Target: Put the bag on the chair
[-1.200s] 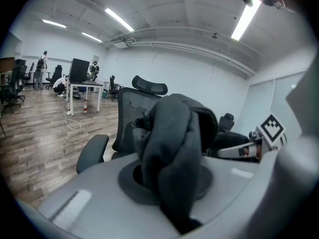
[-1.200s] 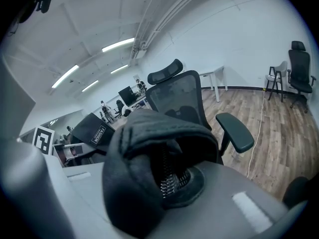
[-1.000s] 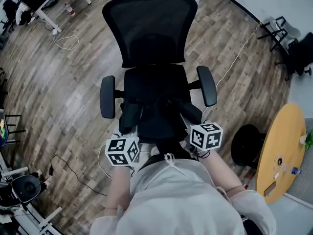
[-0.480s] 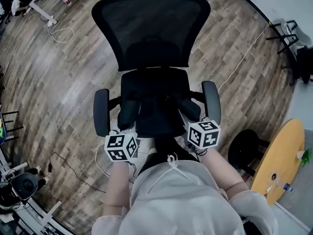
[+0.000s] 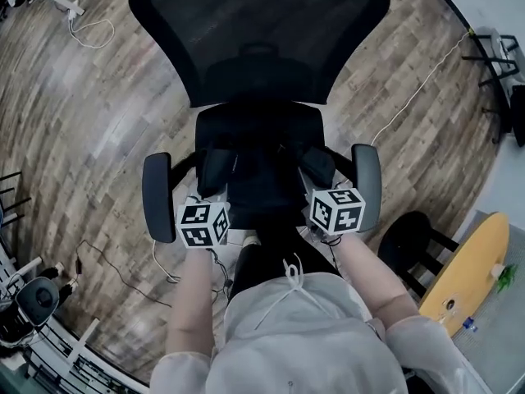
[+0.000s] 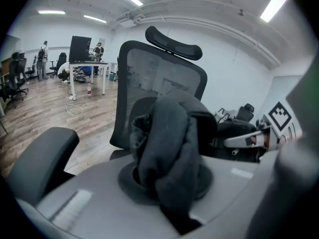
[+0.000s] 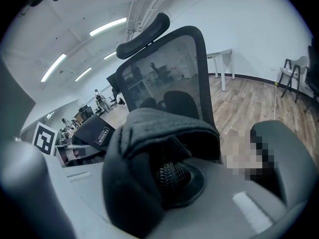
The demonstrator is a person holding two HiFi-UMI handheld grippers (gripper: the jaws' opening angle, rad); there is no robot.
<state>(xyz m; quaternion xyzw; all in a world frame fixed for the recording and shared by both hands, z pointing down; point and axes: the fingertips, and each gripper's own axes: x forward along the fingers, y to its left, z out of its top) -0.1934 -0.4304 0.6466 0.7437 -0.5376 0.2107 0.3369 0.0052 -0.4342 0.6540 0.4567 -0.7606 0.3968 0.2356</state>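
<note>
A black office chair [image 5: 256,52] fills the middle of the head view, its mesh back toward the top and an armrest on each side. A black bag [image 5: 261,179] hangs over the front of the seat between my two grippers. My left gripper [image 5: 211,201] is shut on the bag's left padded strap [image 6: 169,153]. My right gripper [image 5: 322,190] is shut on the right padded strap [image 7: 149,148]. In the right gripper view the bag's body [image 7: 94,133] with a white label shows at the left. Whether the bag's underside touches the seat is hidden.
A black stool [image 5: 410,240] and a round yellow table [image 5: 467,269] stand at the right. Cables [image 5: 90,31] lie on the wooden floor at the upper left, and a white cord [image 5: 418,89] runs to the upper right. Desks and people stand far off [image 6: 79,59].
Both grippers and the bag have moved forward to the chair, which now looks larger and closer. Each gripper now sits level with an armrest. Both grips are unchanged.
</note>
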